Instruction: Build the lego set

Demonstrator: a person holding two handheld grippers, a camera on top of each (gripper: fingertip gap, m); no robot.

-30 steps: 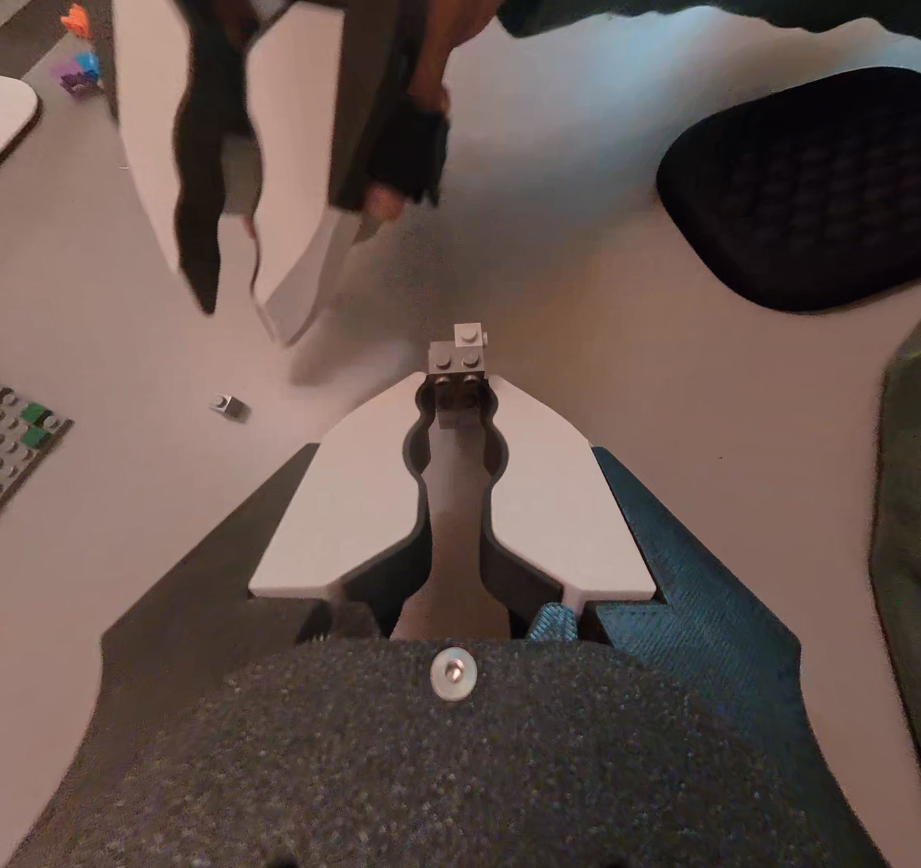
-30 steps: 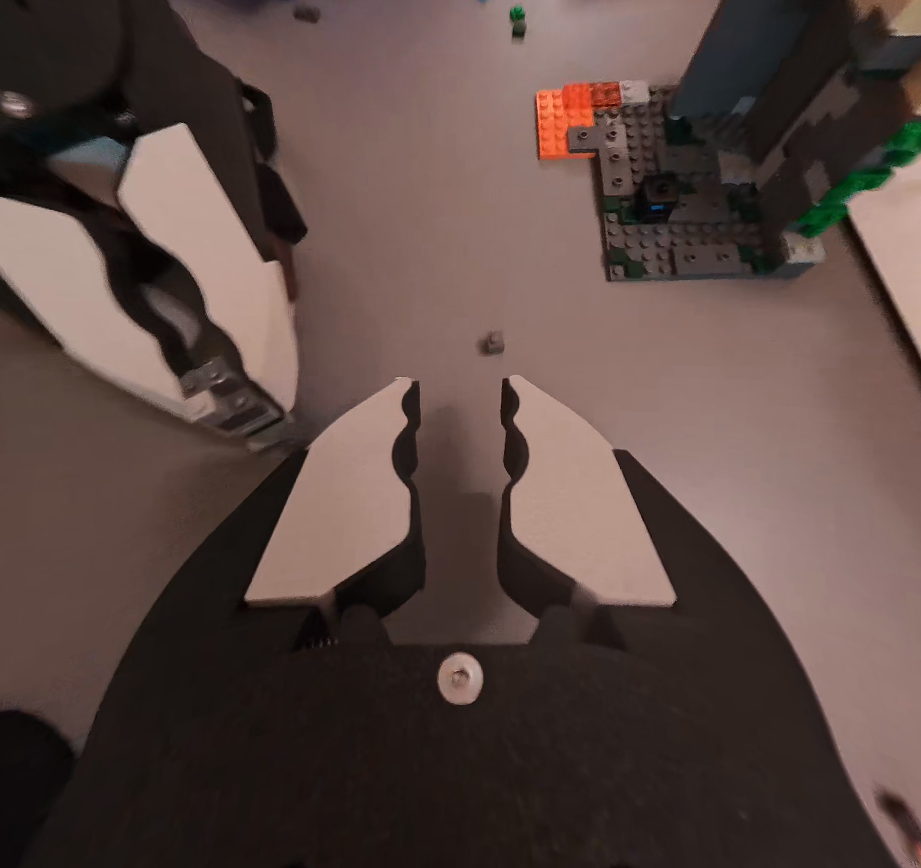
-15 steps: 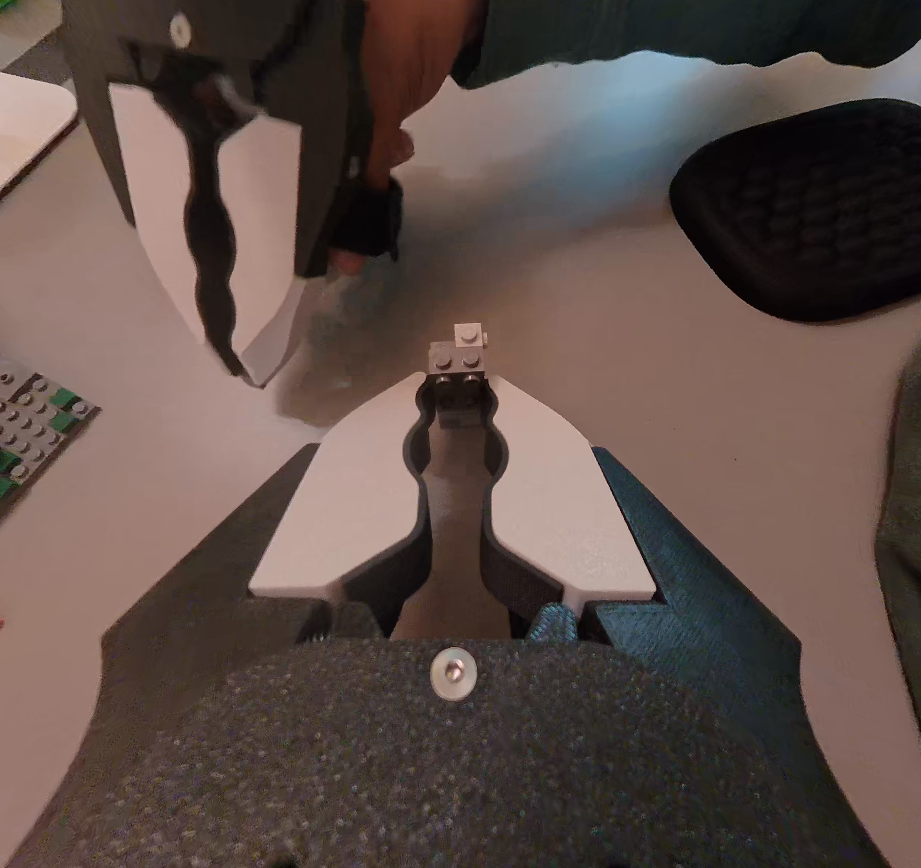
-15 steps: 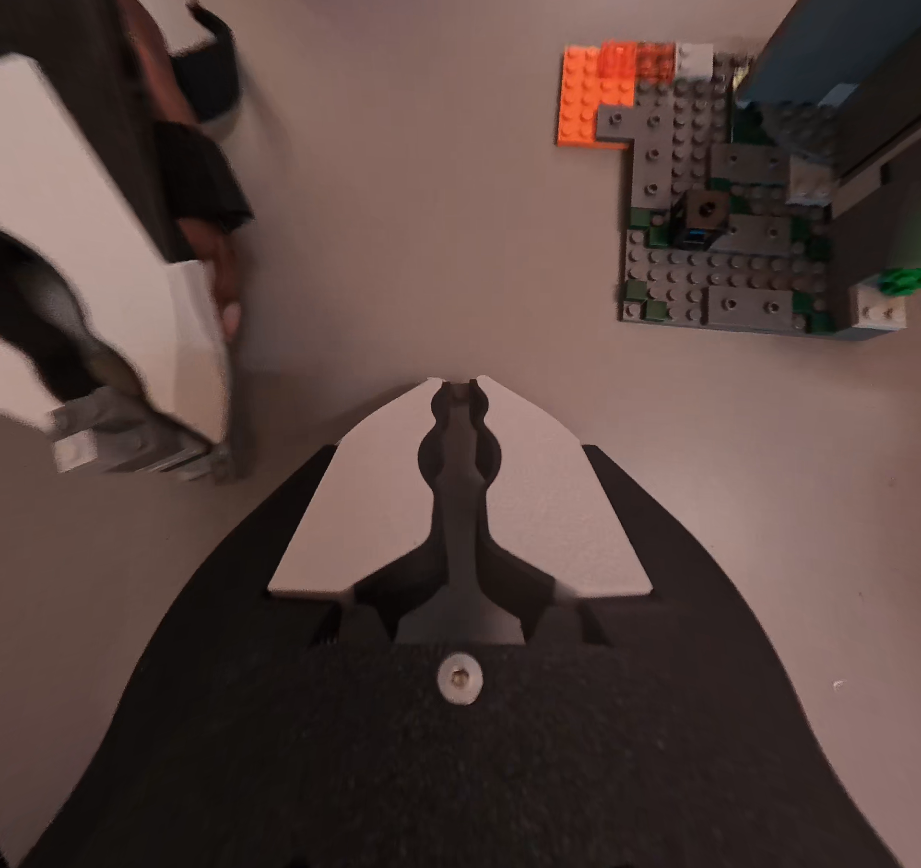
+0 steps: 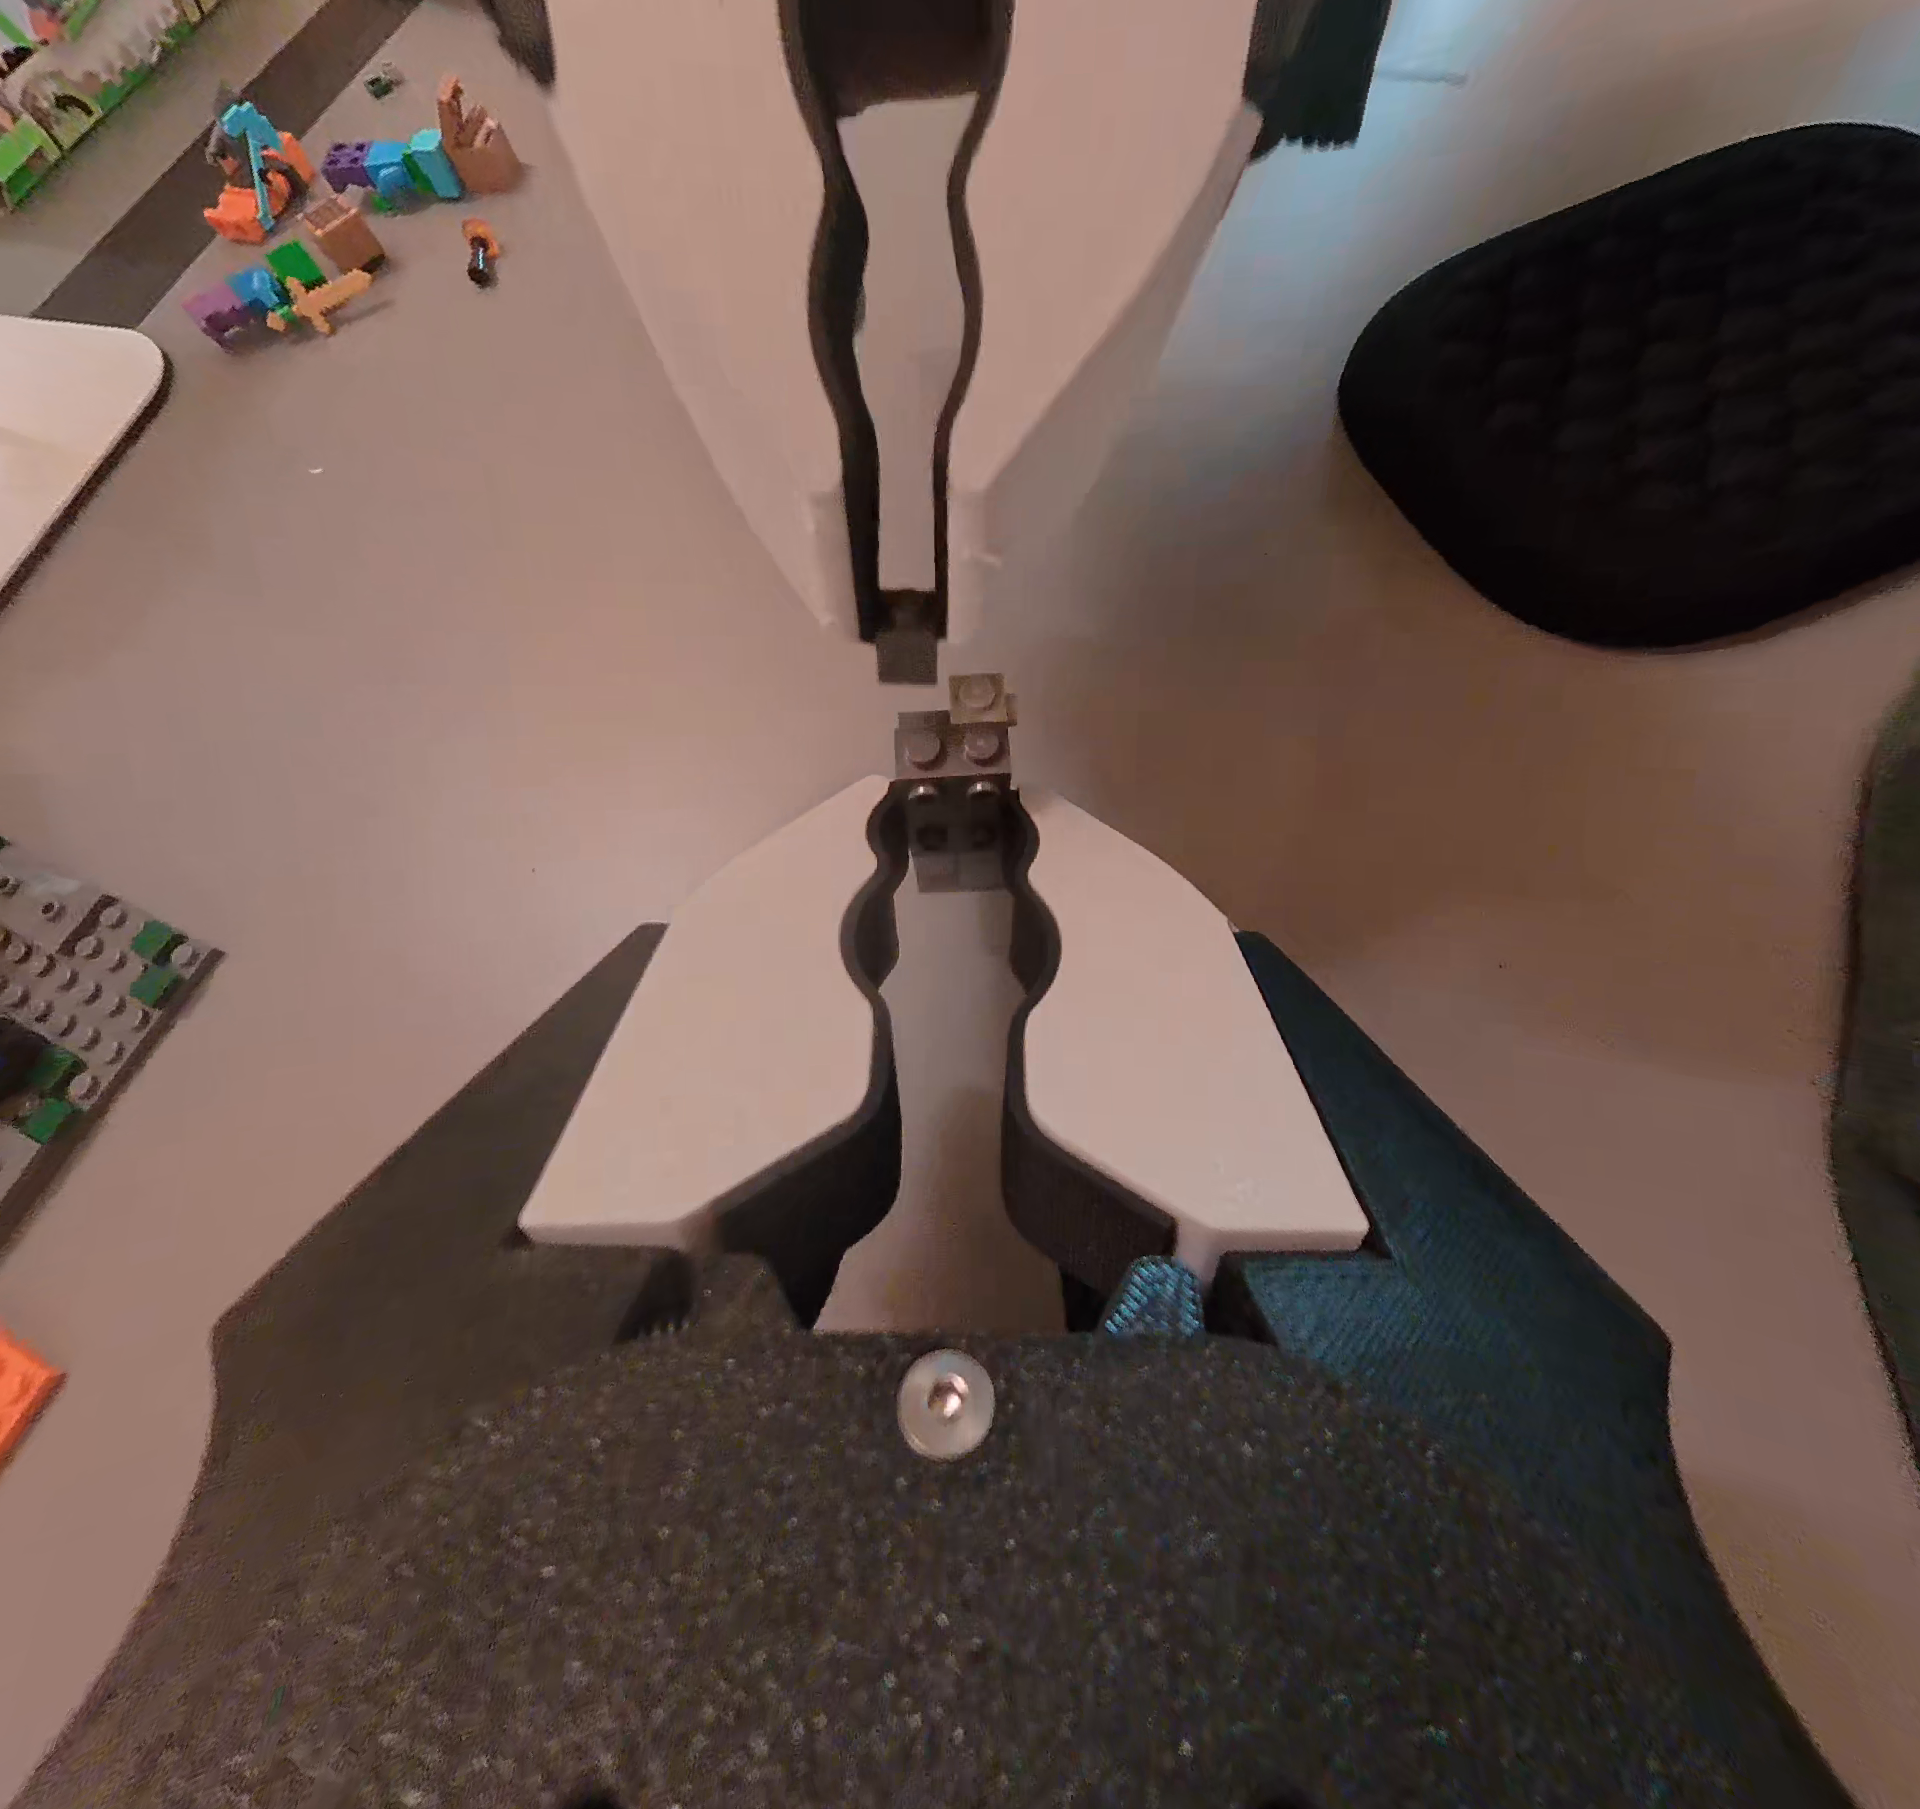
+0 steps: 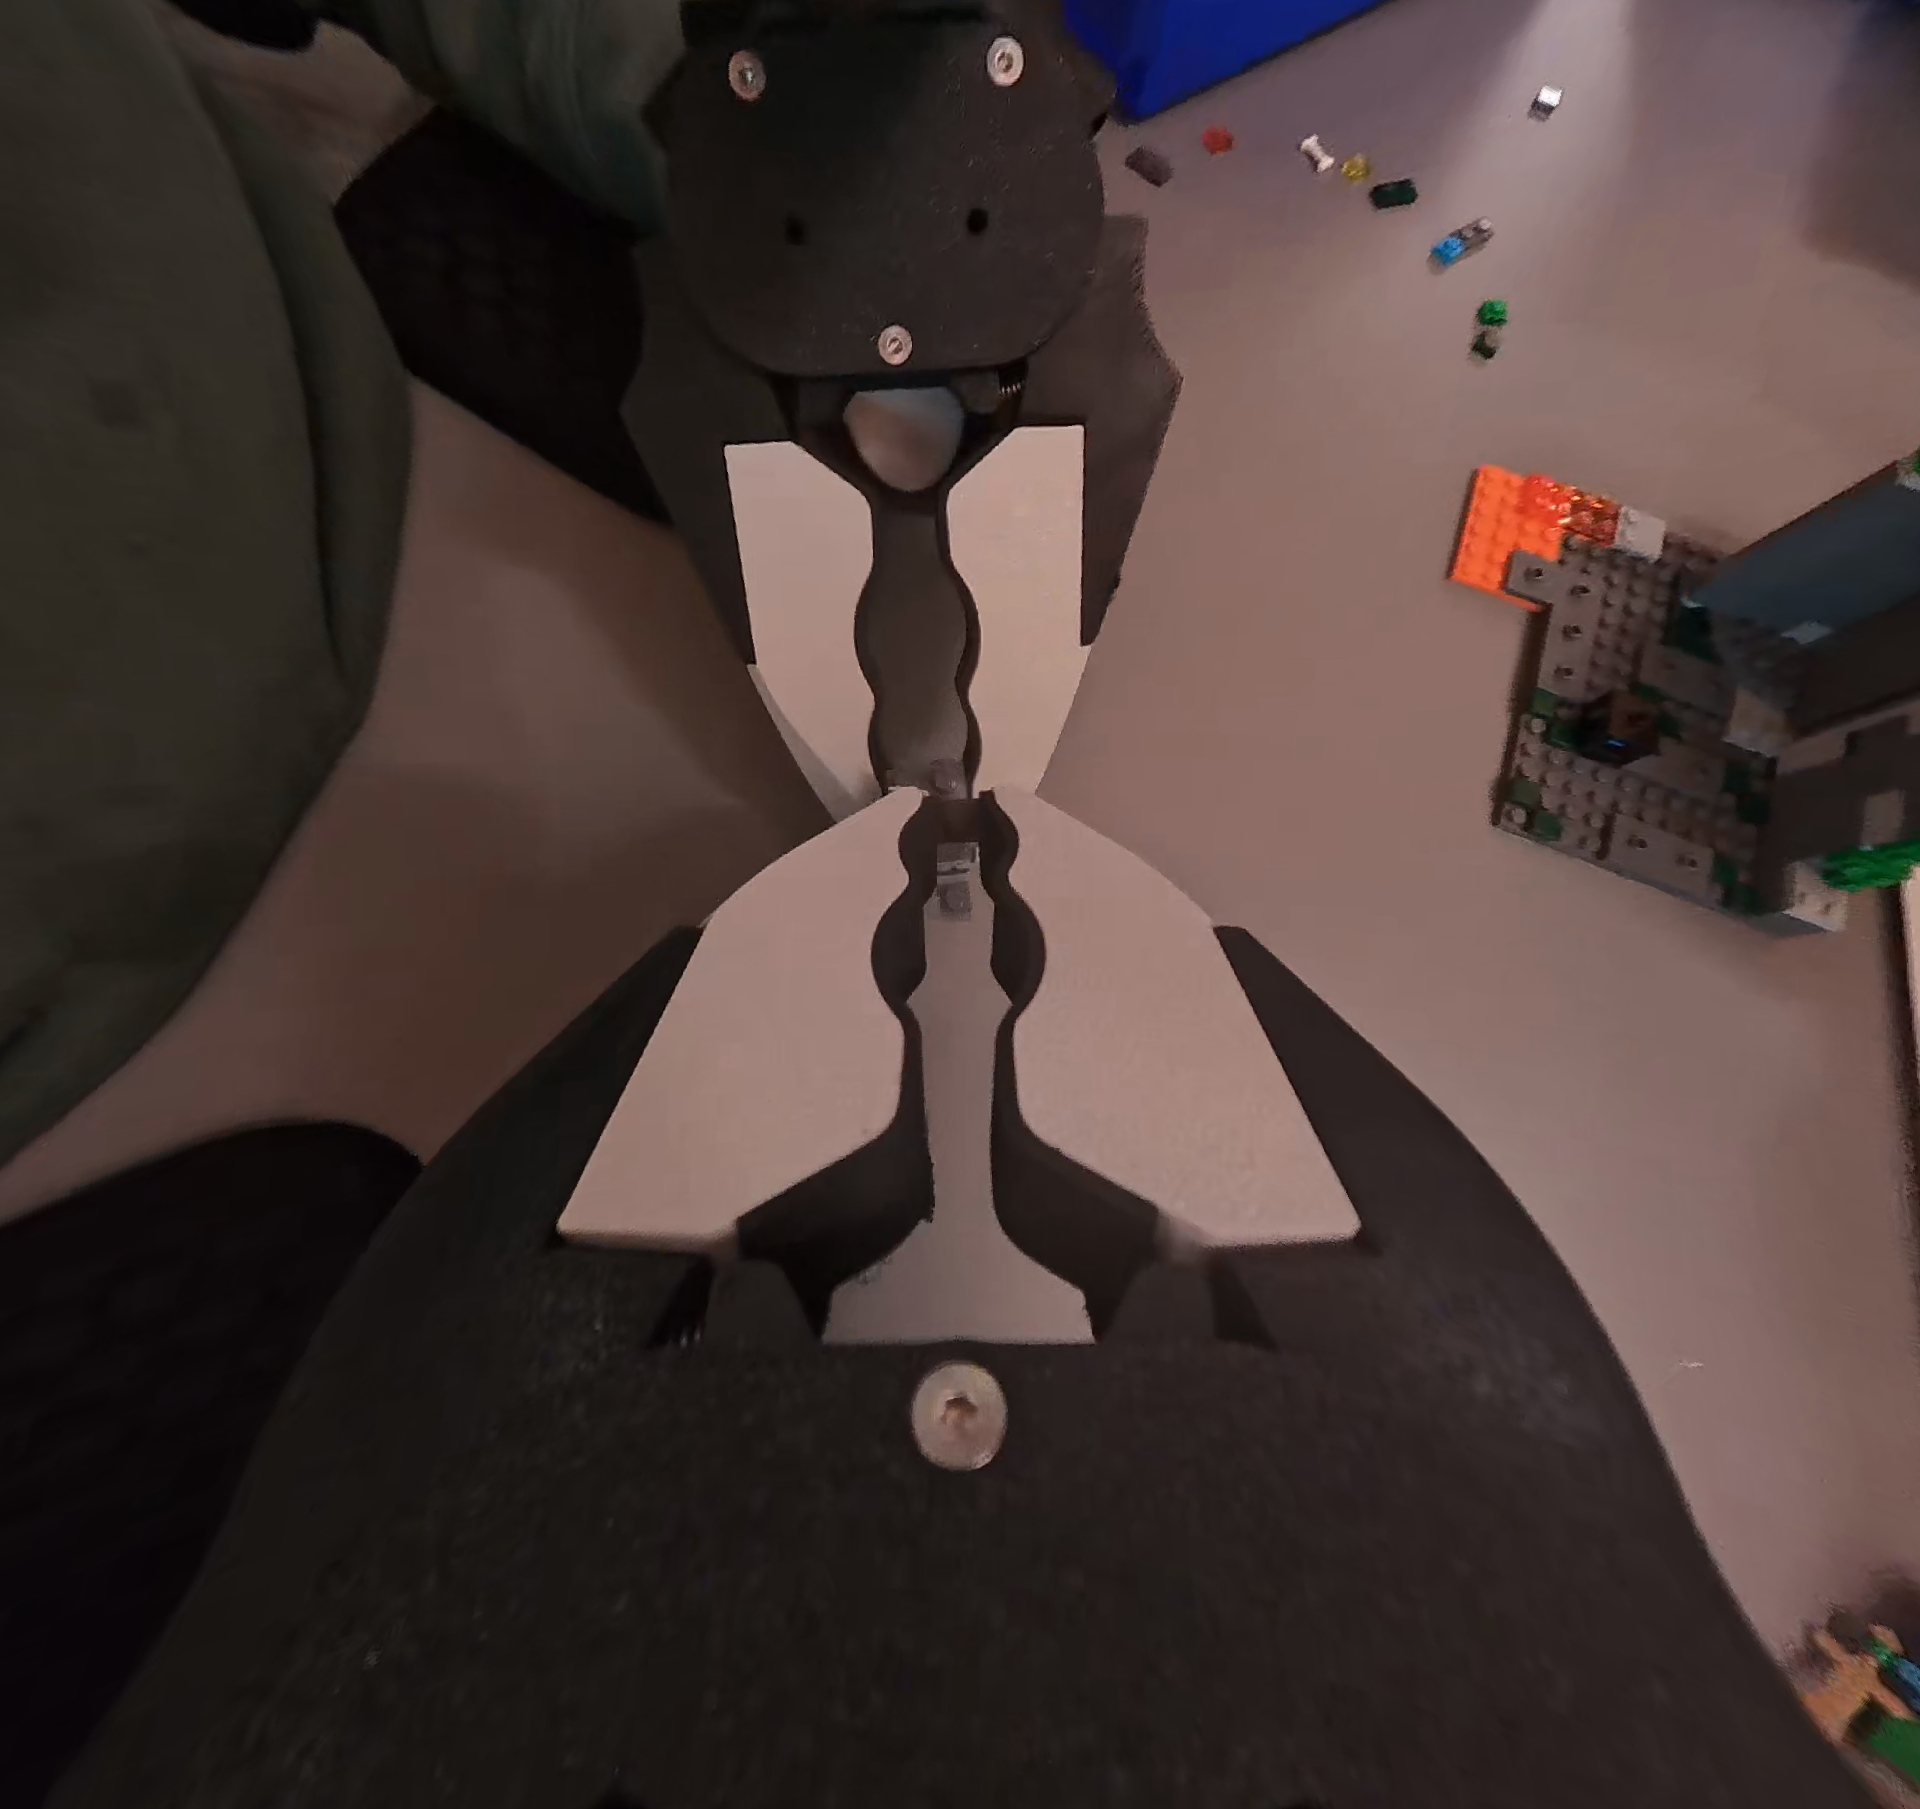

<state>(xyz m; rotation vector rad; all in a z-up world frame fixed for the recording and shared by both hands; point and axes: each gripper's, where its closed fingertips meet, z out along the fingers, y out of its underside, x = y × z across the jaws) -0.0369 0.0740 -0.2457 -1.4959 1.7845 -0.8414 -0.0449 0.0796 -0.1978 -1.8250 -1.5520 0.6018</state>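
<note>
Two hand-held tools with white fingers meet tip to tip above a pale grey tabletop (image 5: 416,616).

Seen from the left wrist, the left tongs (image 5: 951,788) are clamped on a small grey stepped lego assembly (image 5: 956,741). It is built of studded plates, two studs wide, with a lighter single-stud piece stacked at its far right corner. It juts beyond the fingertips. Just beyond it, the right tongs (image 5: 902,616) are closed on a small dark grey square lego piece (image 5: 906,658), which sits near the assembly's left studs; whether the two touch cannot be told.

Left of the assembly, at the frame's edge, lies a grey studded lego baseplate with green pieces (image 5: 83,990). Farther away to the left is a scatter of colourful loose lego pieces (image 5: 343,211), then a green printed box (image 5: 94,24). Its printing is too blurred to read.

To the assembly's right rests a black honeycomb-textured cushion (image 5: 1652,388).

From the right wrist, a partly built grey lego model with an orange corner (image 6: 1621,710) stands to the right of the meeting tongs.
</note>
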